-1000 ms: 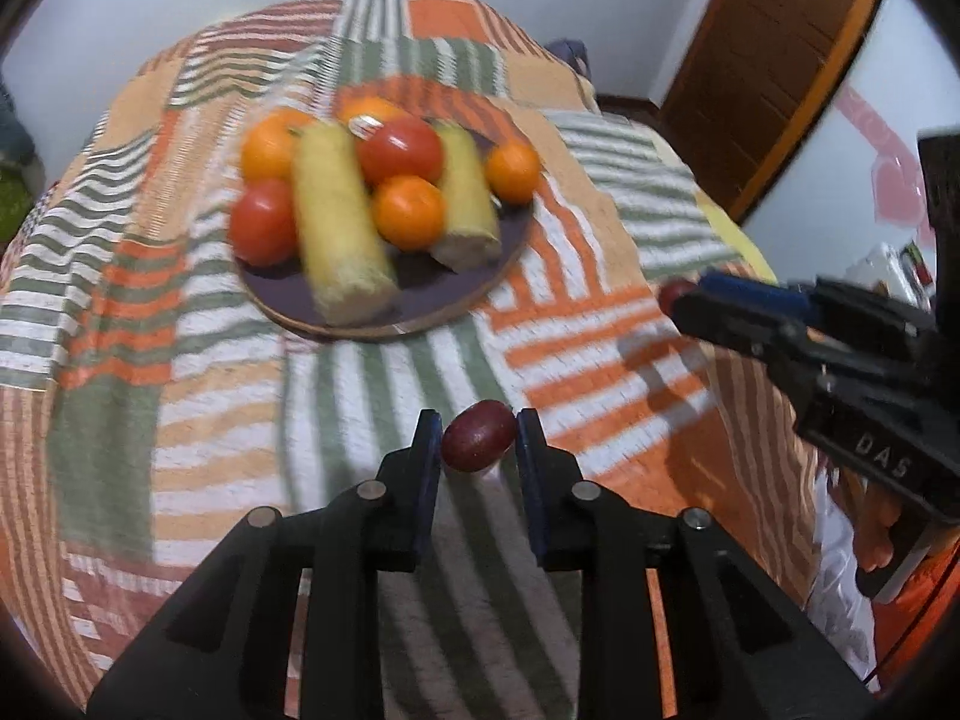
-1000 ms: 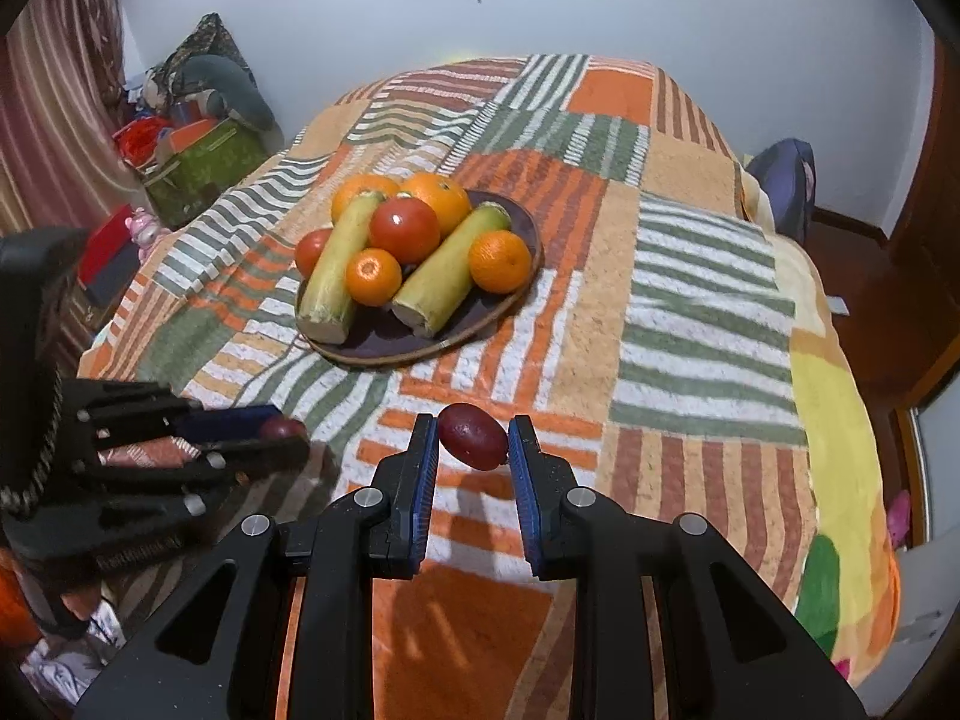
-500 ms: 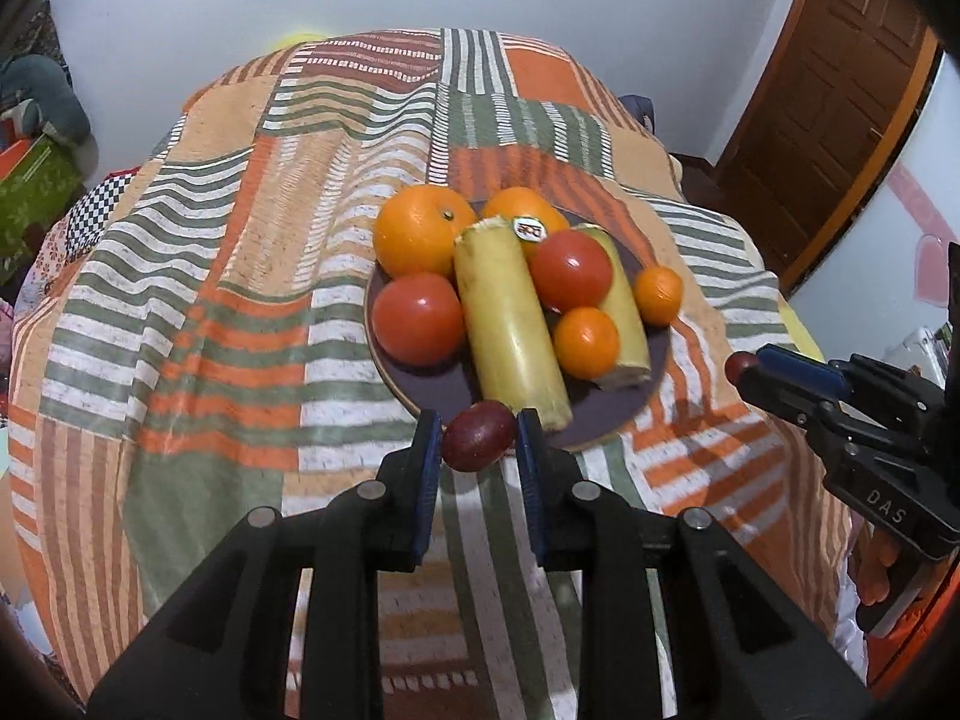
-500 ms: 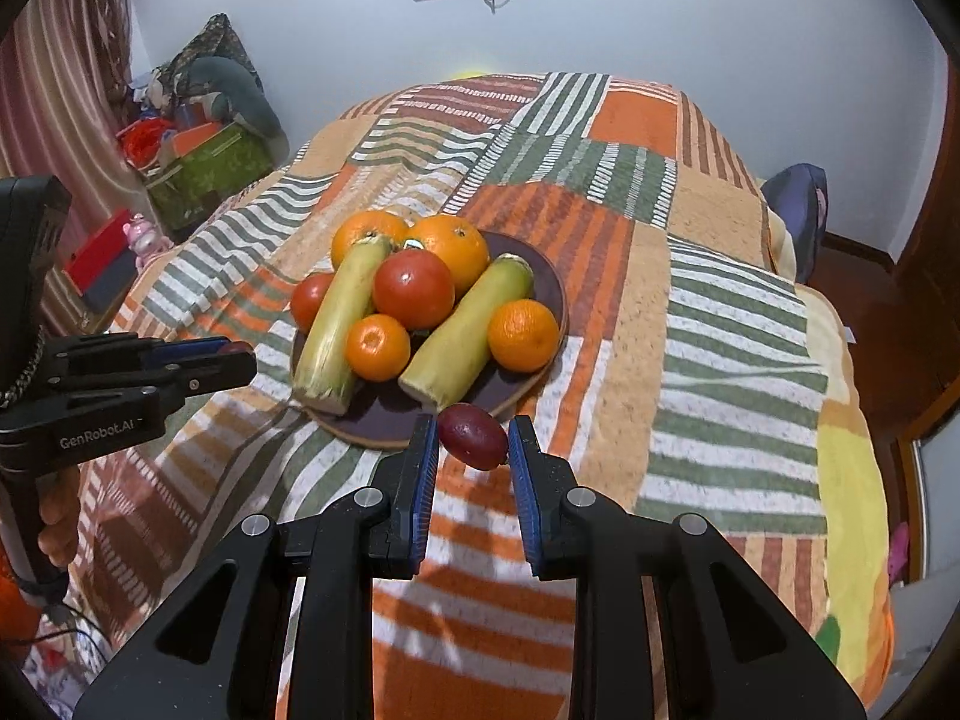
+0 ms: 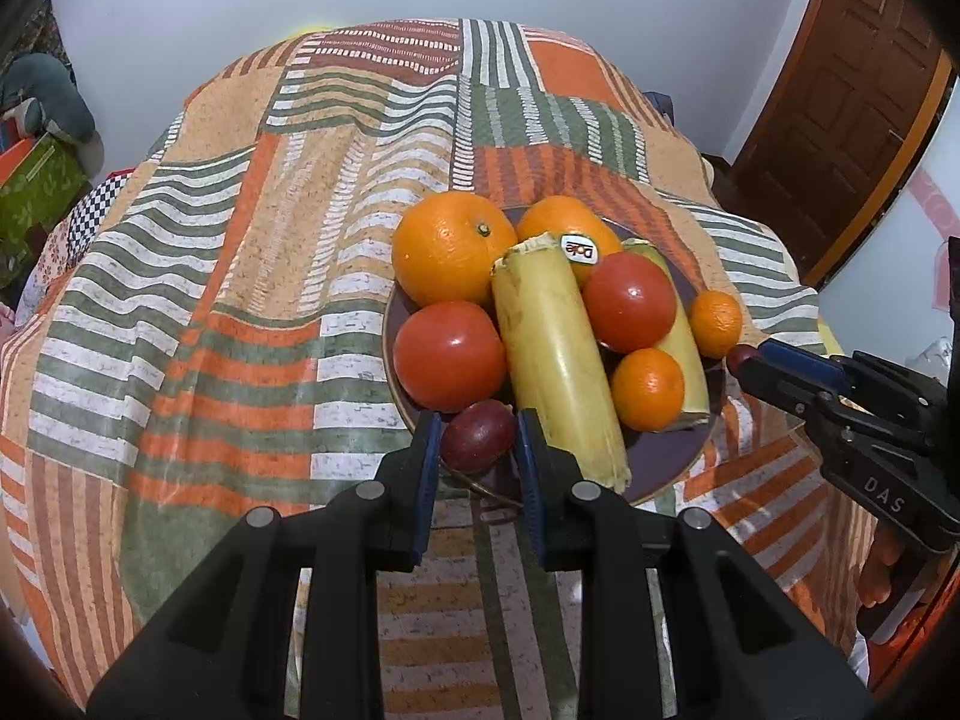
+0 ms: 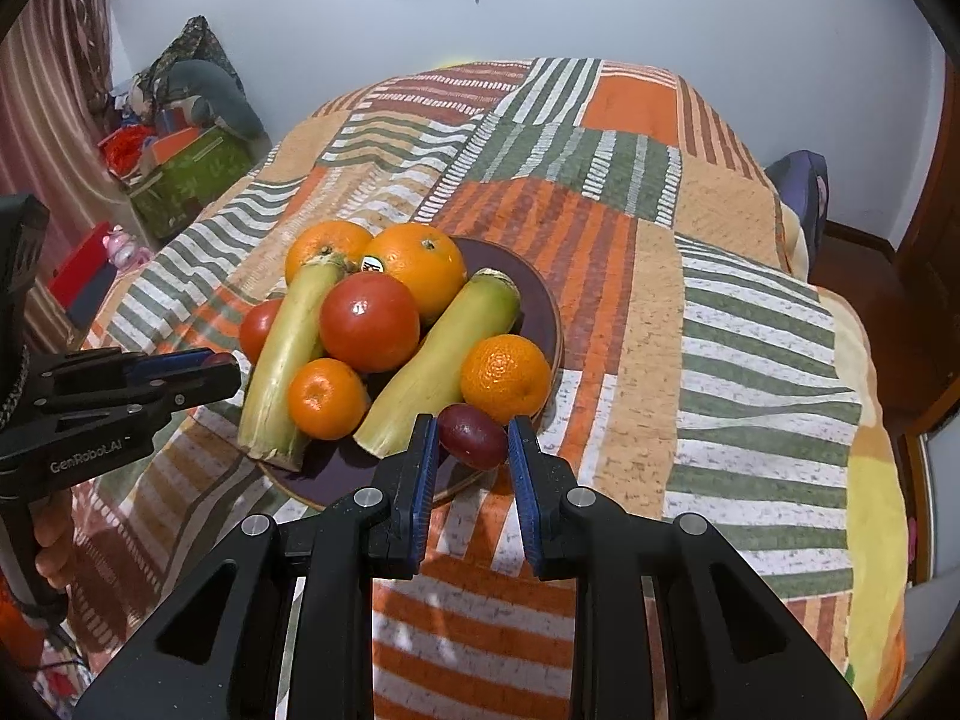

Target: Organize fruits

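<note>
The left gripper (image 5: 477,435) holds a dark red plum (image 5: 478,435) between its blue-padded fingers, closed narrow against the fruit's two sides, over the near rim of a dark round plate (image 5: 669,456) that rests on a bed covered by a striped patchwork blanket (image 5: 240,276). The right gripper (image 6: 472,435) likewise pinches a second plum (image 6: 472,427) between its fingers, poised over the plate's near right edge, just in front of a small mandarin (image 6: 505,378). In the left wrist view the right gripper appears from the side at the plate's right edge, its plum showing as a small red tip. On the plate lie two long pale yellow-green stalks (image 5: 555,360), side by side and pointing from the far rim toward the near rim, with a tomato (image 5: 629,302) resting on top between them. A second tomato (image 5: 449,355) sits at the plate's left edge, touching the left stalk. Two large oranges (image 5: 453,246) crowd the far rim, one bearing a small oval sticker (image 5: 579,250). Another mandarin (image 5: 647,389) nestles between the stalks near the front. A brown wooden door (image 5: 840,102) stands beyond the bed's far right corner.
</note>
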Motion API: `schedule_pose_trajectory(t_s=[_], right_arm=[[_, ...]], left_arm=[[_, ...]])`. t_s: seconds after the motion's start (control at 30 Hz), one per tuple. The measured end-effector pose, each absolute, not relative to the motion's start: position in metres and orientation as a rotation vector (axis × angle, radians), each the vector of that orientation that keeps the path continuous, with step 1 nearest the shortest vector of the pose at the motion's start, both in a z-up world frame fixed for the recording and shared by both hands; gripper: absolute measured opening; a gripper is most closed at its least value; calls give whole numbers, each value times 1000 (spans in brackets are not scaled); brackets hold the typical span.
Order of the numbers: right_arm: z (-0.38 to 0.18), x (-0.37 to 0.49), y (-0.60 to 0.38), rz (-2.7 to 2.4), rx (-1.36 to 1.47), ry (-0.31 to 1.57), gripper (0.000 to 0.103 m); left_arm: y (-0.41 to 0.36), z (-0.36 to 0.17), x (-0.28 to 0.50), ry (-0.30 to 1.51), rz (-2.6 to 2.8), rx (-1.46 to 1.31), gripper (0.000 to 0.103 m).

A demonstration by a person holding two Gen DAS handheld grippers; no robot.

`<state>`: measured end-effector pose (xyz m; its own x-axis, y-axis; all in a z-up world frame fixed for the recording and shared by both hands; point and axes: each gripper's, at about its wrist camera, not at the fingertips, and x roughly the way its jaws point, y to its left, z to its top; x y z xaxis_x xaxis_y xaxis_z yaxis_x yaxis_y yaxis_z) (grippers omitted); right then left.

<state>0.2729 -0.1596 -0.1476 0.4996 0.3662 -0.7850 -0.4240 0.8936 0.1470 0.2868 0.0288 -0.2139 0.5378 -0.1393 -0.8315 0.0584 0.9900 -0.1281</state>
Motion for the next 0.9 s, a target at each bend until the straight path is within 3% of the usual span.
schedule_pose_trajectory(t_s=[0.2,0.27,0.53,0.9], right_arm=[[-157,276,-153,494,-112,955,22],[-160,277,-153,498,-111,962,22],[-159,280,-155,498,-100,988,22],[-92,244,-175,447,-75,814,23]], left_arm=[[32,-220,292,1016,-125,-91,25],[31,-223,293,1027,-121,-90,33],[33,-216,285,1007,-109,-98,41],[38,-137,238,818,-105,-124,41]])
